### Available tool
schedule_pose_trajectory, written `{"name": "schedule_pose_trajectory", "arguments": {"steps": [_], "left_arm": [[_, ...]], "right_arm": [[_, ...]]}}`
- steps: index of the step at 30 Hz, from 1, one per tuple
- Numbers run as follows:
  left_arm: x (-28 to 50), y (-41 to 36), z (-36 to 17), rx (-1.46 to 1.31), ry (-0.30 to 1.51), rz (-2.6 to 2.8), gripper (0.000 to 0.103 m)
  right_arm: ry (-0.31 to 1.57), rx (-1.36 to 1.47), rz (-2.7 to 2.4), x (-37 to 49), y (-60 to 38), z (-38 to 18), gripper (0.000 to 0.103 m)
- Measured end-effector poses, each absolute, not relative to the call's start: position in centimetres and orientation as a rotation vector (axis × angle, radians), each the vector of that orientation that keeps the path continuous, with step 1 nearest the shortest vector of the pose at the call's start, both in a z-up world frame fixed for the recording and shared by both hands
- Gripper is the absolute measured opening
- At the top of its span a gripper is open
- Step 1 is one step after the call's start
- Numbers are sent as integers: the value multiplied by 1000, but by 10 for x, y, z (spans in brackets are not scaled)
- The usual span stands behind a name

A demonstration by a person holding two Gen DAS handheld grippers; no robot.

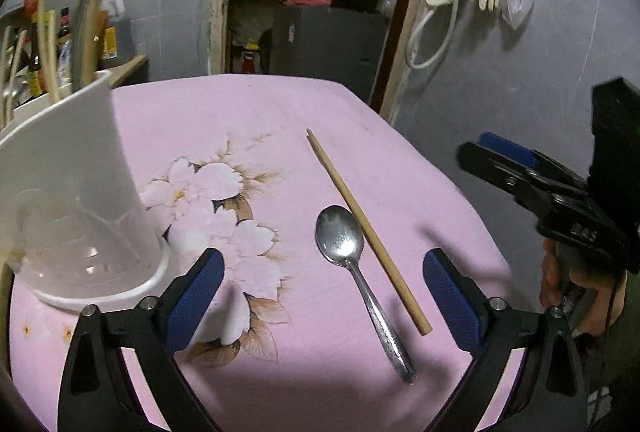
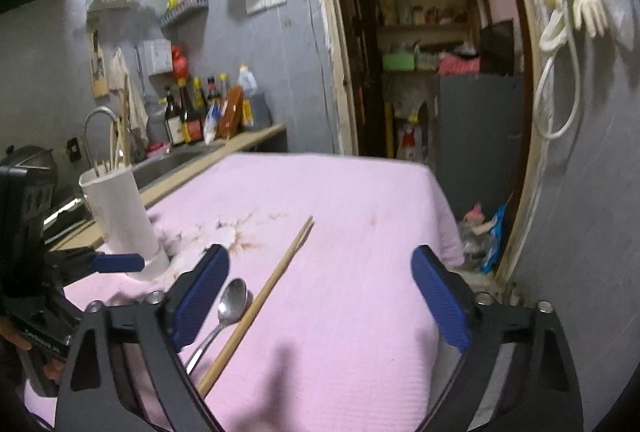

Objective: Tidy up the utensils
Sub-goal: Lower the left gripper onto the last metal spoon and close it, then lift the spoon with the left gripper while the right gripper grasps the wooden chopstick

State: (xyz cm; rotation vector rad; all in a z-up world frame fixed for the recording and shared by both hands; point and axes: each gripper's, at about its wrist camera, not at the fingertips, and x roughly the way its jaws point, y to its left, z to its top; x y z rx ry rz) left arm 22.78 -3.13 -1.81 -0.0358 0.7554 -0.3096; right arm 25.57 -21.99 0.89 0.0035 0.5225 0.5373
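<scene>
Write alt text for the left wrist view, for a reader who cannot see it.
A metal spoon and a wooden chopstick lie side by side on a pink floral tablecloth, between the open, empty jaws of the left gripper. A white utensil holder stands at the left; the right gripper enters from the right.

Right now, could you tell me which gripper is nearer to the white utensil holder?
Left. The left gripper hovers just beside the white utensil holder; the right gripper sits farther off, beyond the spoon.
</scene>
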Motion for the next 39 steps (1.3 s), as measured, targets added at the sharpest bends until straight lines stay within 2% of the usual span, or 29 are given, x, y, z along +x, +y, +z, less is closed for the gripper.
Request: {"name": "schedule_pose_trajectory", "arguments": {"steps": [13,16,23,27,32,39], "left_arm": [[268,-37,-38,-22,915,-363,36],[279,-33,-44,-51,959,-368,28],[297,-24,-45,-113,989,-384,22],[300,-24,-44,-119,995,-394,15],[303,-23,-44,-158,999,-390,13],[301,-27,-43,-167,997,-384,5]], "right_arm": [[753,-36,606,302,-194,-14,46],[796,-40,624,312,-187,-18,39],[886,-50,657,334,-169,-26,29],[939,-54,669,348,-159,-33,24],[989,-25,672,364,-151,-36,24],[1021,-64,668,366,-142,-39,24]]}}
